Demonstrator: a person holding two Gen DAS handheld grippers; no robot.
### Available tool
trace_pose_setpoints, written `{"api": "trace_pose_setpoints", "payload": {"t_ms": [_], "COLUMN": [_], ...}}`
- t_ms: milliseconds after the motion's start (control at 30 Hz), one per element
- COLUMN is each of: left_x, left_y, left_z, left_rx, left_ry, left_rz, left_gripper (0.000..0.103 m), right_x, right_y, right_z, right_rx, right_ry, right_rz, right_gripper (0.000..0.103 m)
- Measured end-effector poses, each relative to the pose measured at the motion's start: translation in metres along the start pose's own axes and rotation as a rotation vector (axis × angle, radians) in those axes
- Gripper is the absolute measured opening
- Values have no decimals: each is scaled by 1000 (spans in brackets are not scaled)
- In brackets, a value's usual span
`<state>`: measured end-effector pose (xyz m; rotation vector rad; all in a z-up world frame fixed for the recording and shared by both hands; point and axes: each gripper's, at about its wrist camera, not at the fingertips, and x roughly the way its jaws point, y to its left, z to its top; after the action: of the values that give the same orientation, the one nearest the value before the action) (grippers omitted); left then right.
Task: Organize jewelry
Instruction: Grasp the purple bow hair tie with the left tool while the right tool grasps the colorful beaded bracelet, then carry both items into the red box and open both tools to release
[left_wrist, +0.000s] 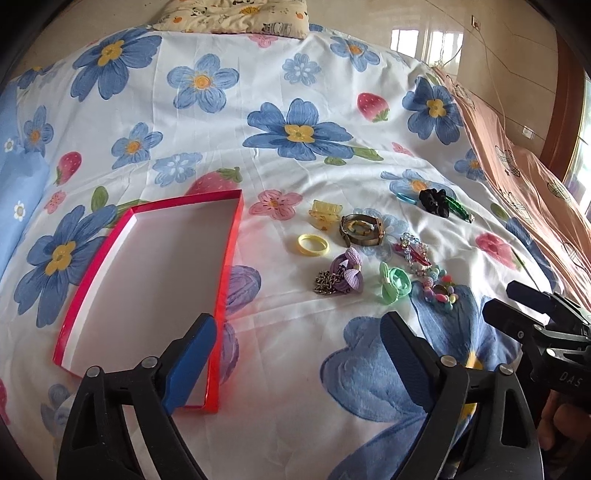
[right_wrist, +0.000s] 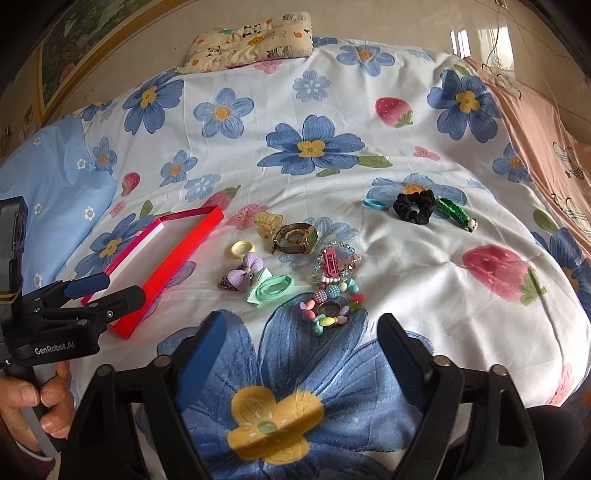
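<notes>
An empty red box with a white floor lies on the flowered bedspread, left of the jewelry. Scattered beside it are a yellow ring, a yellow claw clip, a watch, a purple bow with a chain, a green bow, a pink clip on a blue bead bracelet and a pastel bead bracelet. My left gripper hovers open by the box's near right edge, holding nothing. My right gripper is open just short of the pastel bracelet, also empty.
Farther right lie a black scrunchie, a blue hair tie and a green braided band. A panda-print pillow sits at the bed's far end, a blue pillow on the left, a pink blanket on the right.
</notes>
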<state>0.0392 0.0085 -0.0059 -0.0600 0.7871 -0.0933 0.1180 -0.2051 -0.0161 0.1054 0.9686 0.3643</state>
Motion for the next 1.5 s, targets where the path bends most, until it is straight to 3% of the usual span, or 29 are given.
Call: {"api": "trace_pose_setpoints", "payload": {"t_ms": [233, 400, 867, 933, 1000, 1100, 1200, 1500], "left_x": [25, 43, 115, 127, 136, 145, 146, 111], "left_y": [-8, -12, -23, -25, -27, -28, -28, -9], "left_z": [18, 28, 47, 49, 50, 50, 51, 50], "left_rx": [30, 50, 87, 92, 93, 93, 86, 27], "left_ry": [16, 28, 143, 163, 179, 192, 186, 135], "left_rz": [-16, -43, -107, -120, -131, -141, -146, -188], "left_gripper": [81, 71, 54, 49, 37, 26, 13, 12], "right_x": [23, 34, 74, 77, 79, 81, 78, 55], "right_y": [-9, -6, -14, -14, -13, -10, -14, -20], "right_z": [1, 7, 7, 7, 7, 7, 8, 29], "right_rx": [17, 0, -23, -40, -59, -93, -73, 12], "right_ry": [66, 93, 197, 204, 208, 207, 198, 123], "right_rz": [9, 29, 18, 4, -4, -30, -11, 78], "right_gripper": [48, 40, 29, 27, 26, 17, 15, 15]}}
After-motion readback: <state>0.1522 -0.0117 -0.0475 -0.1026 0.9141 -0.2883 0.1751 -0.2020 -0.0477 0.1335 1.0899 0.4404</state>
